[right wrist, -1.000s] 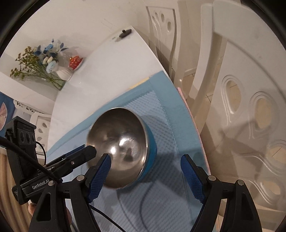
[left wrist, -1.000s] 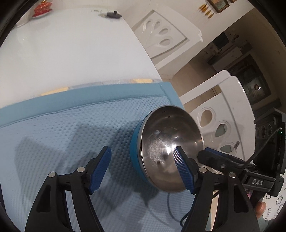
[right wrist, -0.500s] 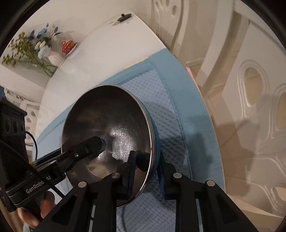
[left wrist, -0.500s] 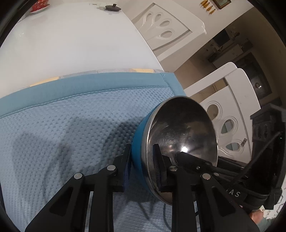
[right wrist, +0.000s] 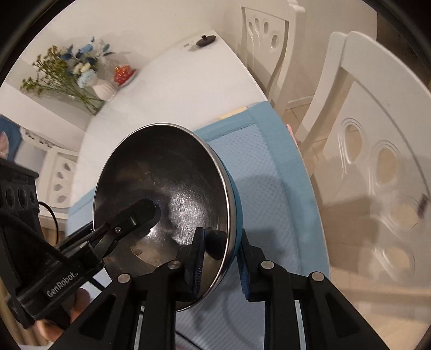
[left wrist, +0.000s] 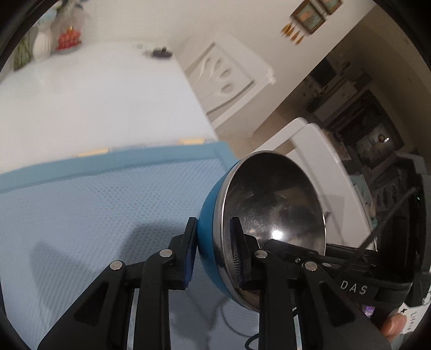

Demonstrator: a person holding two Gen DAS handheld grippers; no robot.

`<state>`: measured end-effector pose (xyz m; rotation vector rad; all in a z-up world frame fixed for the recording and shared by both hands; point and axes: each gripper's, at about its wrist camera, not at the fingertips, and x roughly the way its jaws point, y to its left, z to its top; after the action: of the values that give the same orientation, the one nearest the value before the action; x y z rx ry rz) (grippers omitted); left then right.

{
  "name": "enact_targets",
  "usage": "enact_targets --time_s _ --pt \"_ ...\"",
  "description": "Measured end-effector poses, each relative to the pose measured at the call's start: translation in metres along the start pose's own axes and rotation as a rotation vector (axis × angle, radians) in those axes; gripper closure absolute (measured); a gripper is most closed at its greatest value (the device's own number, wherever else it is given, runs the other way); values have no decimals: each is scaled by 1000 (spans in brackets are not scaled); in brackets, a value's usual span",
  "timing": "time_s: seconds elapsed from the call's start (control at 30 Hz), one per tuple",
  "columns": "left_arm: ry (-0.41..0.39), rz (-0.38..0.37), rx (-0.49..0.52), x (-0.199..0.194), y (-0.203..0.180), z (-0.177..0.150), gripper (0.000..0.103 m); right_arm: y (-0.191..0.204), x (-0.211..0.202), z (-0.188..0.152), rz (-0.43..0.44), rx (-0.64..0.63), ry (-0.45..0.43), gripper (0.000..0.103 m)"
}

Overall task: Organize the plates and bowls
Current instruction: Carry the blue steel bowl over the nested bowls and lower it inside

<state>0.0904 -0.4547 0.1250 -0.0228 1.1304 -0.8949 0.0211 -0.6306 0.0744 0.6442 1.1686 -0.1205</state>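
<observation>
Above the right edge of the mat [left wrist: 89, 215], near its far right corner: left gripper [left wrist: 212, 242], jaws narrow, clamped on the wall of the bowl [left wrist: 272, 204], one pad on the blue outside, the other on the steel inside. On the opposite side of the rim: right gripper [right wrist: 219, 251], jaws narrow too, gripping the bowl the same way, inner pad against the steel, outer pad on the blue shell. Bowl tilted, held between both grippers, its shadow dark on the mat weave under it; from these views, cannot tell for sure whether clear of the mat or touching. A fingertip [left wrist: 393, 324] just visible at the lower right of the left view, behind the right gripper's body; cable trailing beside it.

Beyond the mat's far edge: bare white tabletop [left wrist: 94, 102]. At the tabletop's far left corner: white vase [right wrist: 103, 90] with blue flowers and green sprigs, a small red item [right wrist: 124, 74] beside it. Near the far right corner: a small black object [right wrist: 206, 40], too small to name. Off the right edge: white chairs [right wrist: 377, 140] with oval cut-outs in the backs. Framed pictures [left wrist: 315, 13] on the wall beyond.
</observation>
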Motion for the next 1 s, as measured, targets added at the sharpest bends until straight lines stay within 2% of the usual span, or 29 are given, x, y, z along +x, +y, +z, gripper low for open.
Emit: enact_targets --time_s 0.33,0.5,0.77,1.0 --pt "-122 -24 9 -83 -42 -40 83 36 -87 -53 22 -19 -72 81" --pt "-161 -37 -14 -116 -47 -70 83 50 -110 -88 44 -30 -73 81" --pt "-158 -46 -57 -137 -40 -118 83 58 -115 -143 67 -23 -8 80" --pt "-107 19 -61 -138 -30 -162 81 58 -88 -190 78 2 107 79"
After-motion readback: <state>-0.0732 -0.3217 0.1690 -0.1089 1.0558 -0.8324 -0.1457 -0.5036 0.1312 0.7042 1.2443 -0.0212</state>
